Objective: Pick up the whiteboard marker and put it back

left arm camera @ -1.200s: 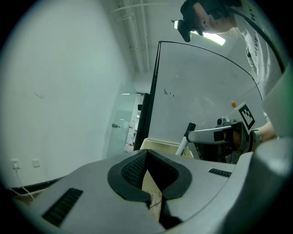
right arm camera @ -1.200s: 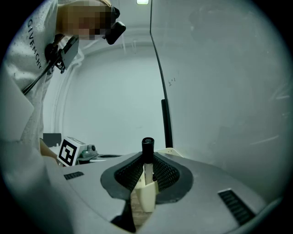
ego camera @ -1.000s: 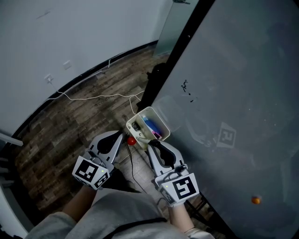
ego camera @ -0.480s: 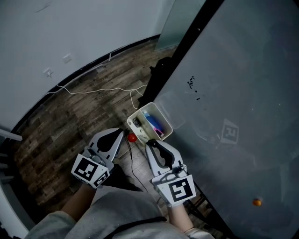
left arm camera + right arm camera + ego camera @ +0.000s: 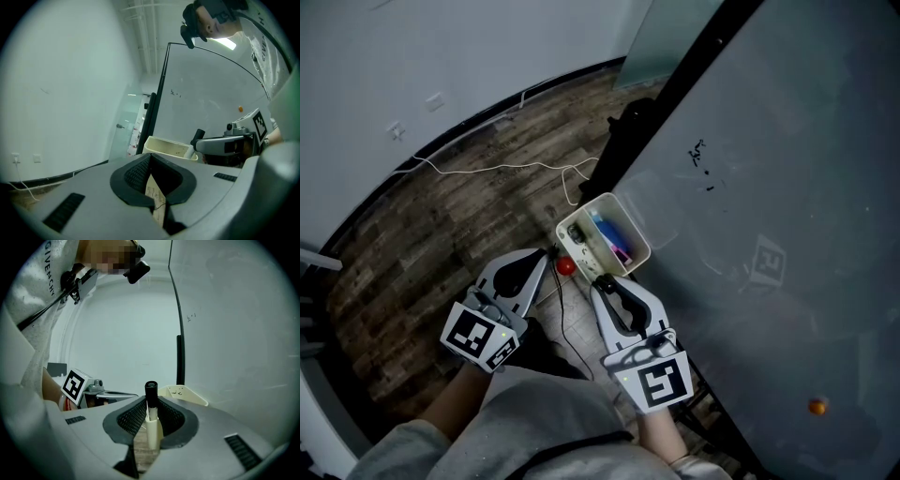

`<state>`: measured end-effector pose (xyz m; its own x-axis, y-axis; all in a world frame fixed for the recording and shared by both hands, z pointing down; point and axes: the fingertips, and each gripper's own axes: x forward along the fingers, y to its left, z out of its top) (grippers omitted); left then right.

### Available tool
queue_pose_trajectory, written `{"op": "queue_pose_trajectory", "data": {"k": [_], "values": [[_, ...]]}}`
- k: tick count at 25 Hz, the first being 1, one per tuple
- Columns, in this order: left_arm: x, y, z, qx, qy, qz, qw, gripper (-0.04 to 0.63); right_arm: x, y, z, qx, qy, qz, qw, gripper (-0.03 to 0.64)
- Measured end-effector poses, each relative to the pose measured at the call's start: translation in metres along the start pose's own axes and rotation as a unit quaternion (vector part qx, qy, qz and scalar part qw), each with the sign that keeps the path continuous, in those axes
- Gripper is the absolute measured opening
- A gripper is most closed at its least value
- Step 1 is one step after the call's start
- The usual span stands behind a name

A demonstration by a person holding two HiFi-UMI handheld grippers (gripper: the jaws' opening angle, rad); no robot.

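Note:
My right gripper (image 5: 151, 405) is shut on a whiteboard marker (image 5: 150, 401), white in the body with a black cap, which stands up between the pads. In the head view this gripper (image 5: 602, 281) points at the near corner of a cream tray (image 5: 635, 228) fixed to the whiteboard (image 5: 787, 187). The marker's black cap (image 5: 197, 137) shows beside the tray (image 5: 165, 146) in the left gripper view. Blue and pink markers (image 5: 611, 240) lie in the tray. My left gripper (image 5: 546, 259) hovers left of the tray, jaws shut and empty (image 5: 150, 161).
A small red round thing (image 5: 566, 266) sits between the two gripper tips, below the tray. A thin light cable (image 5: 506, 169) trails over the wooden floor. The board's black frame (image 5: 675, 94) runs up diagonally. An orange magnet (image 5: 813, 406) sticks low on the board.
The head view has drifted a little, so the tray sits slightly higher and further right. My right gripper has rolled slightly with the marker still in it. The left gripper has stayed put.

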<state>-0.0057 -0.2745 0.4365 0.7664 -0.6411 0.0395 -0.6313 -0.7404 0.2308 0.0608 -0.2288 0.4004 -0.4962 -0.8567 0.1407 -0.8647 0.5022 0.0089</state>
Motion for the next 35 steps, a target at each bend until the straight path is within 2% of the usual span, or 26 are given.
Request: {"op": "queue_pose_trajectory", "data": {"k": [7, 35], "values": [[-0.002, -0.004, -0.002, -0.006, 0.000, 0.001, 1.0000, 0.015, -0.006, 0.004, -0.003, -0.012, 0.005, 0.004, 1.000, 0.078], [-0.030, -0.030, 0.001, -0.007, -0.017, 0.027, 0.9995, 0.015, -0.030, 0.013, -0.010, -0.008, 0.006, 0.015, 1.000, 0.092]]}}
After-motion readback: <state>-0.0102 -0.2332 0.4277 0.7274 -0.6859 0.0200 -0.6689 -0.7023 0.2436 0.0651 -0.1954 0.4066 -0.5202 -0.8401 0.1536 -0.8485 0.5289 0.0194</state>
